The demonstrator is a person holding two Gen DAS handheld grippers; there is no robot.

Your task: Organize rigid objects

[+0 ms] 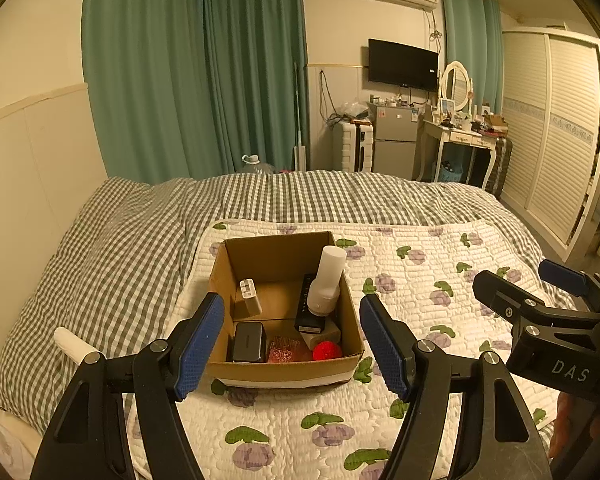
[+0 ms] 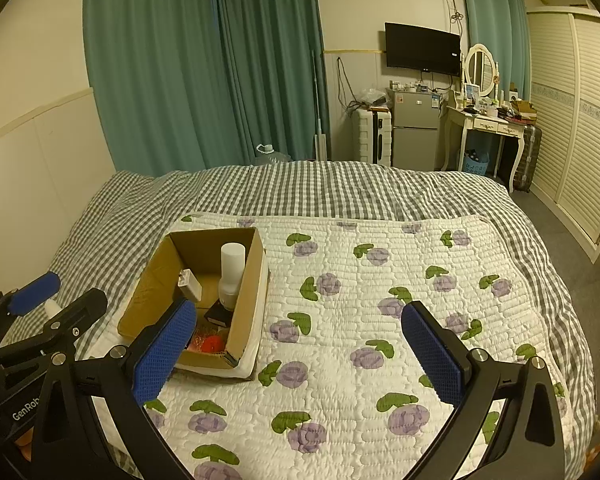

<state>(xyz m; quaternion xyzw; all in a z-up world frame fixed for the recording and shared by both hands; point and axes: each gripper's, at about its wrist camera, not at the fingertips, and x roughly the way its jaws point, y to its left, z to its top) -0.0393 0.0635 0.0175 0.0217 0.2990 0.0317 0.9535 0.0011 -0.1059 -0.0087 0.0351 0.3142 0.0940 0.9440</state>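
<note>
We see two black claws with blue ribbed pads held above a bed, both spread wide and gripping nothing. The left claw (image 1: 292,344) frames one open brown cardboard box (image 1: 284,370) between its pads; the right claw (image 2: 300,352) hovers over bare quilt to the box's right.

The box sits on a white quilted cover printed with purple flowers and green leaves (image 2: 380,320), which lies over a grey-and-white checked duvet (image 1: 112,248). Its flaps are off or folded away, its walls plain and unprinted, and a pale band runs along its lower front edge.

Inside we count seven things, though others may be hidden. One tall white plastic bottle with a cylindrical cap (image 1: 327,280) leans against the right wall. One long black rectangular box (image 1: 309,308) lies beneath it, resting on one tan block (image 1: 327,334). One small beige cuboid with a white end (image 1: 247,296) stands at the left side. One dark grey rounded case (image 1: 249,342) sits in the near left corner, one clear pink-tinted patterned piece (image 1: 288,350) beside it, and one red knitted ball (image 1: 327,350) in the near right corner.

Outside the box, one white cylindrical object (image 1: 74,342) lies on the checked duvet to the left, well apart from it.

Behind the bed hang teal curtains (image 1: 196,72).
</note>
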